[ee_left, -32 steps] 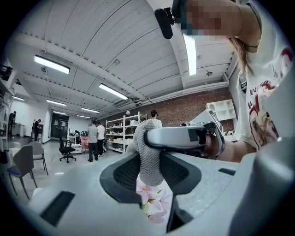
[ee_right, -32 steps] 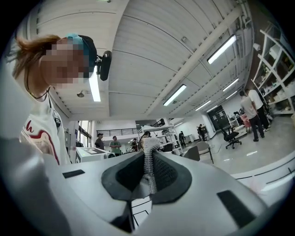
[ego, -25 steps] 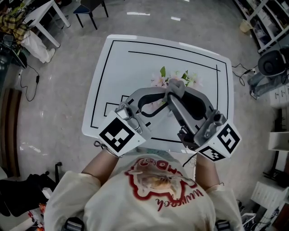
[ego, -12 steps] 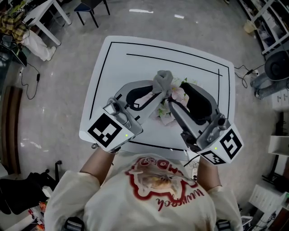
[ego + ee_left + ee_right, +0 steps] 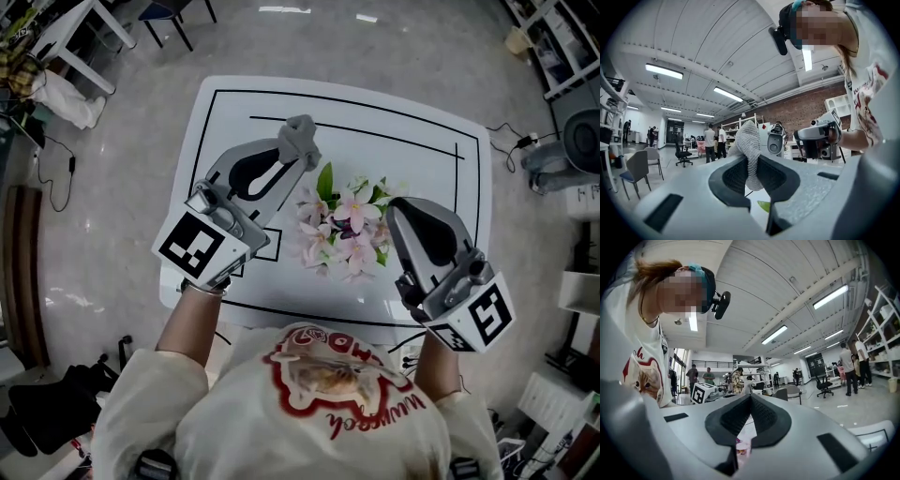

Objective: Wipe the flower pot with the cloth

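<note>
A bunch of pink and white flowers (image 5: 343, 231) with green leaves stands at the middle of the white table (image 5: 422, 150); seen from above, the blooms hide the pot. My left gripper (image 5: 292, 150) is left of the flowers and shut on a grey knitted cloth (image 5: 301, 137), which bunches up above the jaws (image 5: 749, 140). My right gripper (image 5: 403, 210) is just right of the flowers, its jaws together with nothing between them (image 5: 750, 398). A green leaf (image 5: 763, 206) shows below the left jaws, and pink petals (image 5: 742, 448) below the right ones.
Black lines (image 5: 225, 141) are drawn on the tabletop. Around the table is grey floor with a chair (image 5: 178, 19) and a white desk (image 5: 66, 37) at the back left, and shelving (image 5: 562, 47) at the right. People stand far off in the room.
The two grippers, close together over the flowers before, have drawn apart. The left one went up and left with the cloth, the right one went right, and the flowers now show between them.
</note>
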